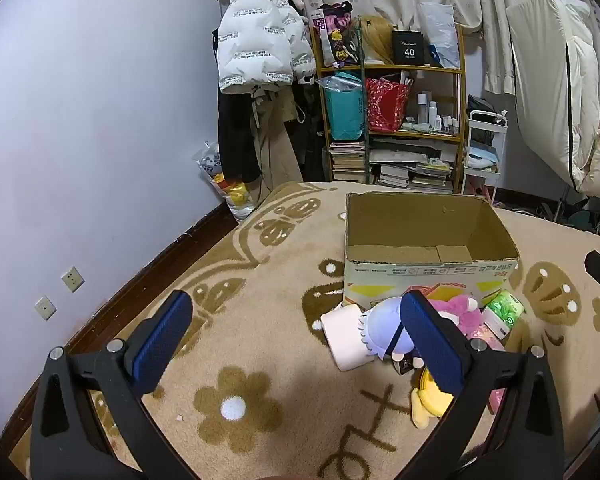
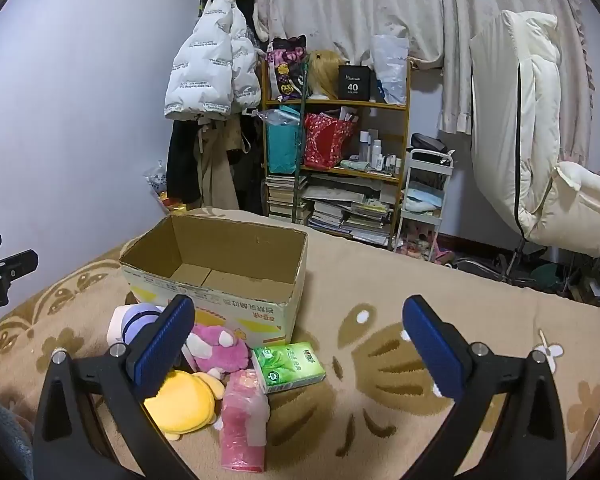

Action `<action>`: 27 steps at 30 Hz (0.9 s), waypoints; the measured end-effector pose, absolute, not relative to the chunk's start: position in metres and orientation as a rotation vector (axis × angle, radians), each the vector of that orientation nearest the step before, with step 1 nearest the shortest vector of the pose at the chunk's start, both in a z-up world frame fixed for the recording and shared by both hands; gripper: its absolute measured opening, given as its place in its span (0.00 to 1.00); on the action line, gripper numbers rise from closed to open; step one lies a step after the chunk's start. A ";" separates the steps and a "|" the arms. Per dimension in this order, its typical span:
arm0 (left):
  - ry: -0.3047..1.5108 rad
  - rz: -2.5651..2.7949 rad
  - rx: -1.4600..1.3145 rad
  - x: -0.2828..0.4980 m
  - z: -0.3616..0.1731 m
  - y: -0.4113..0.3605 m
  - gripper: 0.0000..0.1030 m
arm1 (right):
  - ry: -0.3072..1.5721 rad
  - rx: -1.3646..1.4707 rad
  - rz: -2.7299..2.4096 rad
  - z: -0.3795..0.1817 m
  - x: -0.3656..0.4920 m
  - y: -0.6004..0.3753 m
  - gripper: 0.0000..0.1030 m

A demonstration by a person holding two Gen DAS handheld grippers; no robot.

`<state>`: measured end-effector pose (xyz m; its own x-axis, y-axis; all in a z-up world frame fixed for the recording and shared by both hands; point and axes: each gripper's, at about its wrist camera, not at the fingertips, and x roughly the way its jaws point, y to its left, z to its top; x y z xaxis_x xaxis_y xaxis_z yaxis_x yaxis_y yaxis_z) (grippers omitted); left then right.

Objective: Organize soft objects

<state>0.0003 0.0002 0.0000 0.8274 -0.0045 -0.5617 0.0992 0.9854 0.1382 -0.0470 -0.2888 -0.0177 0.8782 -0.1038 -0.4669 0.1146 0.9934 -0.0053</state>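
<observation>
I hold both grippers tilted downward over the rug (image 1: 260, 344), a thick beige pile with brown flower and leaf patterns. My left gripper (image 1: 296, 340) has its jaws spread wide with nothing between them; its ribbed blue pads (image 1: 162, 344) sit on black triangular frames. My right gripper (image 2: 298, 344) is the same, jaws spread wide and holding nothing.

The box (image 1: 428, 256) stands open on the rug ahead of me, plain brown corrugated card inside, printed white and yellow outside, its inside bare.

The soft things lie in a heap on the rug against the box's near side. The blue doll (image 1: 380, 328), round-headed with a white fringe, lies just beside a smooth pale pink block (image 1: 342, 334). The pink plush (image 2: 220, 346) is fuzzy, with white horns. The yellow plush (image 2: 182, 400) is smooth and rounded, touching the pink plush. A crinkly pink plastic pack (image 2: 242, 424) lies beside it, long and soft-sided. The green tissue pack (image 2: 288, 366) is a glossy rectangular brick near the box's corner.

Behind stand a wooden shelf (image 2: 336, 168) of books and bags, and a quilted white jacket (image 2: 208, 76) hanging.
</observation>
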 end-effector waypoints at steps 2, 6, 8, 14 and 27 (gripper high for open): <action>0.599 -0.060 0.165 0.001 -0.001 0.001 1.00 | 0.492 0.020 -0.115 -0.018 -0.047 -0.289 1.00; 0.597 -0.059 0.170 0.001 -0.001 0.001 1.00 | 0.489 0.022 -0.116 -0.016 -0.047 -0.289 1.00; 0.596 -0.058 0.170 0.001 -0.001 0.000 1.00 | 0.489 0.027 -0.117 -0.016 -0.047 -0.289 1.00; 0.595 -0.058 0.171 0.003 0.005 0.002 1.00 | 0.488 0.019 -0.116 -0.018 -0.047 -0.288 1.00; 0.582 -0.051 0.180 0.002 0.004 0.004 1.00 | 0.486 0.022 -0.116 -0.011 -0.047 -0.289 1.00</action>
